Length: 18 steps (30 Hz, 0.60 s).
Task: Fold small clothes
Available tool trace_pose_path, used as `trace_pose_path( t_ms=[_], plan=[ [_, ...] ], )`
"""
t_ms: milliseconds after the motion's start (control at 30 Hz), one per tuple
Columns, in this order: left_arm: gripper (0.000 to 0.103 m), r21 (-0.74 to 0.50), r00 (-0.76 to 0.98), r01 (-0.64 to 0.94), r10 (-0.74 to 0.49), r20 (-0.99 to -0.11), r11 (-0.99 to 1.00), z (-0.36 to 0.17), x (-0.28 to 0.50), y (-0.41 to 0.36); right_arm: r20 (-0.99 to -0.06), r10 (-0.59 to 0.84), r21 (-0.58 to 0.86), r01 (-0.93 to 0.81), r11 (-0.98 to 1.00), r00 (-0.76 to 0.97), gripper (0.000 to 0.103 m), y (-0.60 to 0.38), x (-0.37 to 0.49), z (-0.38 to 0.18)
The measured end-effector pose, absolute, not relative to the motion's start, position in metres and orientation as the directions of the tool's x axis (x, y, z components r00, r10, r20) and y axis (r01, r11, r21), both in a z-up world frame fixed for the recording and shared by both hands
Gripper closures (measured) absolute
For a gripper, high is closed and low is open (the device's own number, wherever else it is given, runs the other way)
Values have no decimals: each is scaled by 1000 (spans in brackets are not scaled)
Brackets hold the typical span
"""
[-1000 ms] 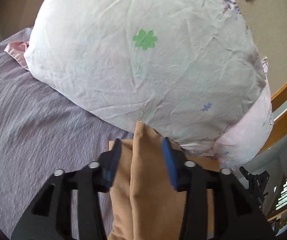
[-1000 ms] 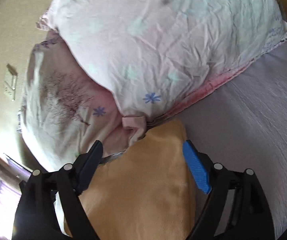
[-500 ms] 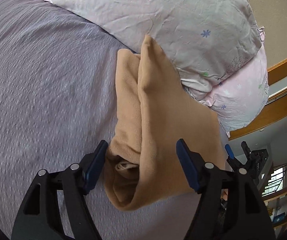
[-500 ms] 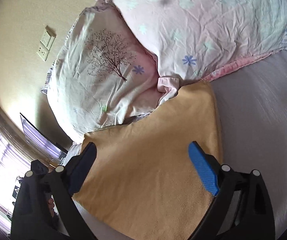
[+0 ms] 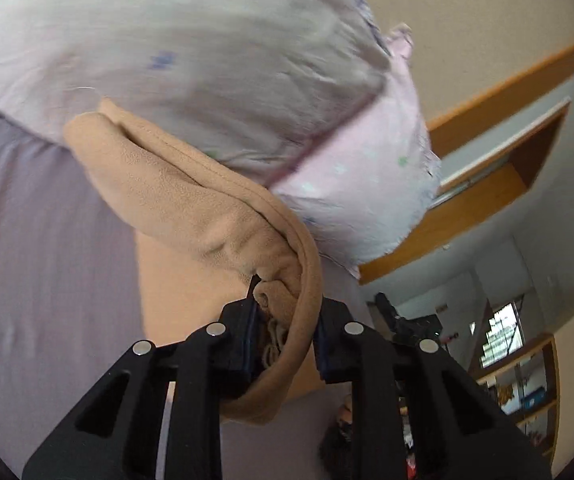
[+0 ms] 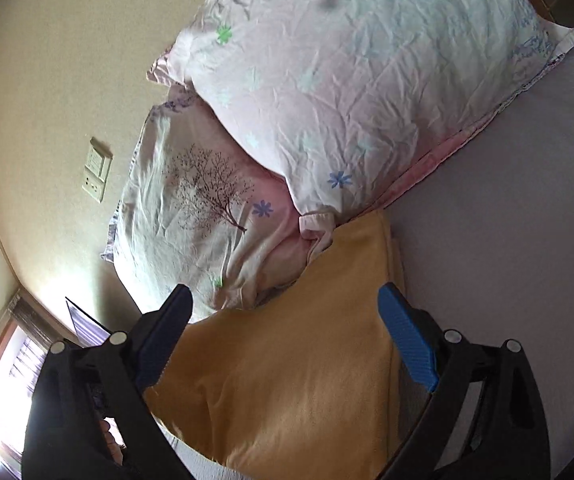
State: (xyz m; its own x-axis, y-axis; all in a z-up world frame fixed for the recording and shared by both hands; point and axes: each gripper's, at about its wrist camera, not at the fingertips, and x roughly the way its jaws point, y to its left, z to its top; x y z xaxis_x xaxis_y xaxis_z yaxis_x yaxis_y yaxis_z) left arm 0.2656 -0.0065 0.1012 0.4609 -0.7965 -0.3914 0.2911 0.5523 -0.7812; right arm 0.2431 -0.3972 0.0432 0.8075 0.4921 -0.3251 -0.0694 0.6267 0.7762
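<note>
A tan fleece garment (image 5: 175,196) lies on the purple bed sheet (image 5: 47,280), its far end against the pillows. My left gripper (image 5: 285,332) is shut on the bunched near edge of the garment and lifts that edge off the sheet. In the right wrist view the same garment (image 6: 295,364) spreads flat below my right gripper (image 6: 283,344), which is open and holds nothing, its blue pads (image 6: 407,340) above the cloth.
Two pale floral pillows (image 6: 347,92) are stacked at the head of the bed against the beige wall, one with a tree print (image 6: 211,196). A wall socket plate (image 6: 97,176) is on the left. A wooden frame (image 5: 487,184) and shelves show at the right.
My left gripper was open around the garment's near fold and has closed on it and raised it. The right gripper stayed open and moved slightly closer over the cloth.
</note>
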Motion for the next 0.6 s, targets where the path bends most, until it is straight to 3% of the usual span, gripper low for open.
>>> trace_pose_path(
  t_ms=[100,233,300,367,400,433,467,600],
  plan=[
    [81,-778,327,369,-855,-403,508,94,279,-103,-334,449,770,-35,637,829,9,-411,240,43],
    [74,-803,127,321,-863,-488,502,47,296,-191,-350,419,779,12,627,838,10,-430,238,36],
    [73,-892,28,292,-935,-354,346,36,294,-198,-365,399,770,32,637,842,10,-436,236,34],
    [61,-914,4,324,-966,-257,244,46,285,-185,-357,401,773,27,633,844,10,-441,236,35],
    [35,-892,50,366,-962,-267,266,56,280,-173,-350,408,777,18,630,843,11,-441,236,36],
    [25,-855,125,411,-949,-291,316,67,273,-158,-341,423,778,-1,628,840,14,-440,235,38],
    [20,-811,194,449,-927,-320,374,76,266,-142,-335,439,775,-22,632,834,16,-438,232,42],
    [20,-668,300,536,-856,-421,516,91,239,-104,-321,510,735,-130,666,798,40,-419,209,59]
  ],
)
